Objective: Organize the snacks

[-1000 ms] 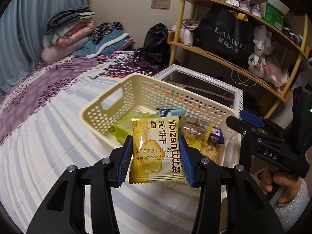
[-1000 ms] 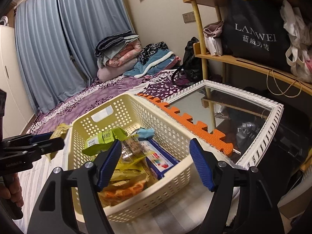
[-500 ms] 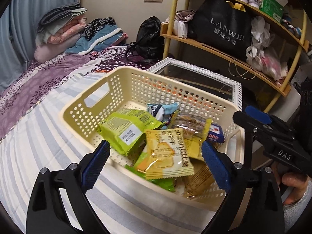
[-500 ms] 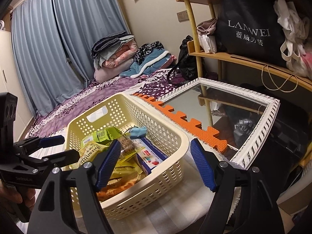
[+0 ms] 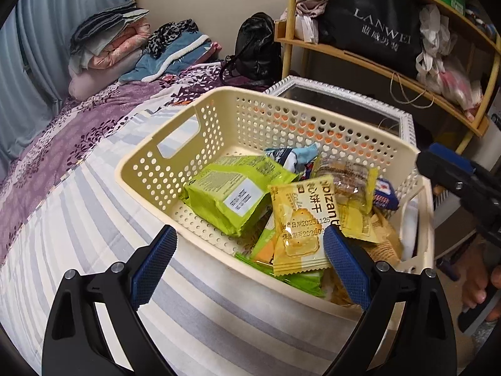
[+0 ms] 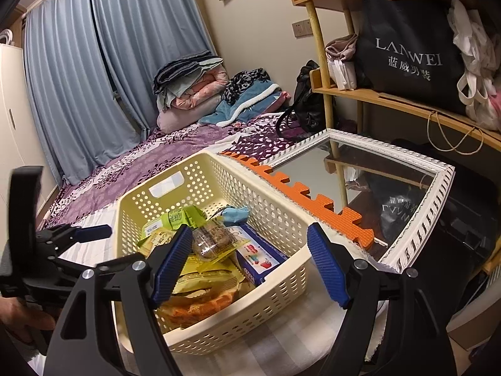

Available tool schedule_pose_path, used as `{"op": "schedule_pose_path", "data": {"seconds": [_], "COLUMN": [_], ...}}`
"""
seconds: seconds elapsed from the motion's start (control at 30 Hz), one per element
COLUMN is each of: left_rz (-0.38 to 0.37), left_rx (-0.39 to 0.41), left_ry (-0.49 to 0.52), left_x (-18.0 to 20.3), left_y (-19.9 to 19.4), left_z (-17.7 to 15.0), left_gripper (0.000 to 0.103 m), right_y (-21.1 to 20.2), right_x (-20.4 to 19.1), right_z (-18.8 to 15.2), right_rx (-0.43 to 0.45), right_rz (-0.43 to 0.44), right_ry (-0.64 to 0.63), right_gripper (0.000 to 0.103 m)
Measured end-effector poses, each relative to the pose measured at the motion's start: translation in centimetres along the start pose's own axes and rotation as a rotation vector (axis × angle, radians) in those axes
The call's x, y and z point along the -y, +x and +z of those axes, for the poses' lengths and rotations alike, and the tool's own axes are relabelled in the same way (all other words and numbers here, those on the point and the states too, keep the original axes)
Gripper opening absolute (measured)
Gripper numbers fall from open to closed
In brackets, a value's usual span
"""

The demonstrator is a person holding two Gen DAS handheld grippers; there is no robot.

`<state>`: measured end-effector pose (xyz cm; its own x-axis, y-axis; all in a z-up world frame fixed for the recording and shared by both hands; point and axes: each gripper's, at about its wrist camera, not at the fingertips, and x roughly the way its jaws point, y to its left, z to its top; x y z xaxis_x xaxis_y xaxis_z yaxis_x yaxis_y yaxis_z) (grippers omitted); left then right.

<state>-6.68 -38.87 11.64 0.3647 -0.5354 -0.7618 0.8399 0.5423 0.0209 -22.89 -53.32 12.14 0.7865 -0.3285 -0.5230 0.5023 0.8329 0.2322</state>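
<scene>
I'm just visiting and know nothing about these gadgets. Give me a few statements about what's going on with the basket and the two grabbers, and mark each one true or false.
1. The left gripper is squeezing the yellow biscuit packet. False: its jaws stand wide open, having just been opening, and the packet lies loose in the basket.
2. The cream basket holds several snack packets. True.
3. The basket stands on a wooden shelf. False: it sits on the striped bedcover.
4. The right gripper holds nothing. True: its jaws are apart over the basket's near end.
5. A green packet lies in the basket beside the yellow one. True.
</scene>
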Motion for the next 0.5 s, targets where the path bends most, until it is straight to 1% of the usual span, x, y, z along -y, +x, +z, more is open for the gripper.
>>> {"op": "schedule_pose_path", "data": {"seconds": [0.1, 0.2, 0.23, 0.33, 0.4, 0.43, 0.5], "left_rz": [0.037, 0.029, 0.027, 0.032, 0.037, 0.038, 0.044], "left_rx": [-0.006, -0.021, -0.022, -0.020, -0.015, -0.011, 0.000], "left_ry": [0.006, -0.026, -0.034, -0.027, -0.024, -0.024, -0.023], "left_x": [-0.2, -0.9, -1.0, -0.9, -0.8, -0.8, -0.7], "left_y": [0.7, 1.1, 1.1, 0.8, 0.4, 0.2, -0.3], "left_z": [0.0, 0.0, 0.0, 0.0, 0.0, 0.0, -0.1], "left_gripper": [0.099, 0.099, 0.099, 0.099, 0.099, 0.099, 0.099], "right_y": [-0.3, -0.6, -0.7, -1.0, -1.2, -1.3, -1.5], "right_x": [-0.1, -0.1, -0.2, -0.4, -0.6, -0.6, -0.8], "right_z": [0.0, 0.0, 0.0, 0.1, 0.1, 0.1, 0.1], "right_rx": [0.001, 0.005, 0.007, 0.012, 0.012, 0.013, 0.010], "right_rz": [-0.004, -0.007, -0.007, -0.011, -0.010, -0.011, -0.011], "right_ry": [-0.004, -0.002, -0.002, -0.010, -0.017, -0.018, -0.021], "right_gripper": [0.075, 0.078, 0.081, 0.081, 0.085, 0.091, 0.093]}}
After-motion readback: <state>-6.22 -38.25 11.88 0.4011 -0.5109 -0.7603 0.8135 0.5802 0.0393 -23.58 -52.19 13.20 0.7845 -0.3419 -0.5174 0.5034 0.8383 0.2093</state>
